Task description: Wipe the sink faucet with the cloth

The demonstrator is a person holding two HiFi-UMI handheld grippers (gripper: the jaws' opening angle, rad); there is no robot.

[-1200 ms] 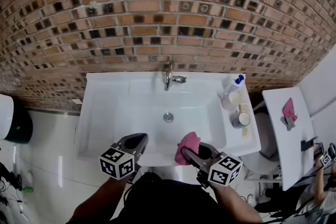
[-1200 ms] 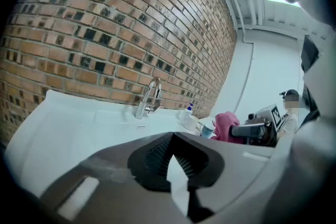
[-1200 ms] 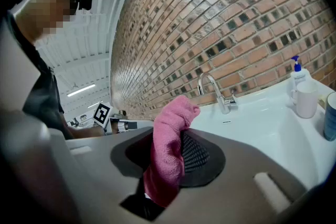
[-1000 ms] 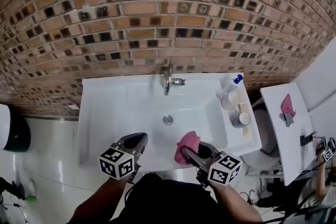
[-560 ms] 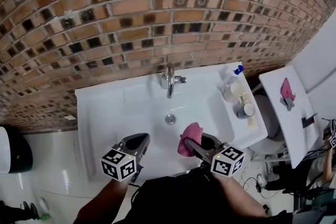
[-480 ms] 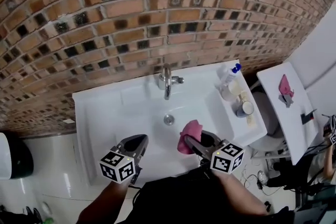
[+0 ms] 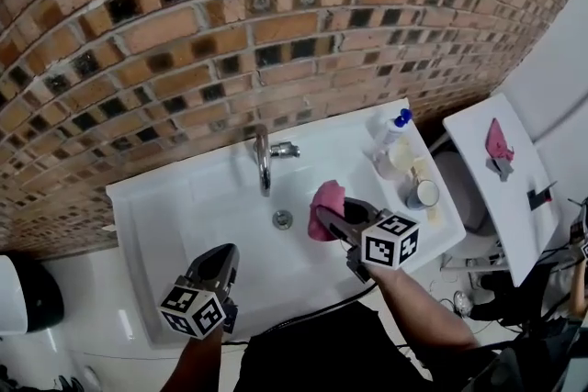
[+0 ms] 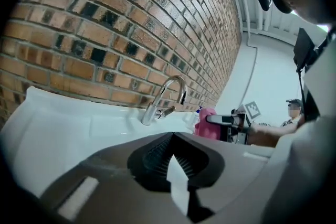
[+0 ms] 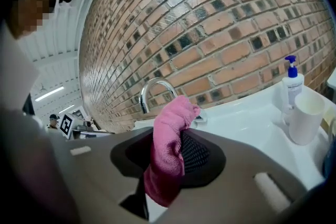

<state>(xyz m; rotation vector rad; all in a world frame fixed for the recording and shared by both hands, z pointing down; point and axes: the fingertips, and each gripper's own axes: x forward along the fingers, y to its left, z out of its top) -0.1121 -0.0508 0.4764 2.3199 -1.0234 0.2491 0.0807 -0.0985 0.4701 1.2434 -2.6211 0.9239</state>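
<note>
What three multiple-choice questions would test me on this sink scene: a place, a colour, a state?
1. Where is the pump bottle? A in the basin; B on the sink rim, right of the faucet; C on the floor.
2. The cloth is: A green; B white; C pink.
3. The right gripper is: A open, empty; B shut on the cloth; C clamped on the faucet.
Answers: B, it stands on the rim; C, plainly pink; B, its jaws pinch the cloth.

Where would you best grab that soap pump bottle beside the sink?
Probably the pump bottle by its upright body, below the blue pump, jaws level from the basin side: the brick wall stands behind and the white cup crowds its near side.
</note>
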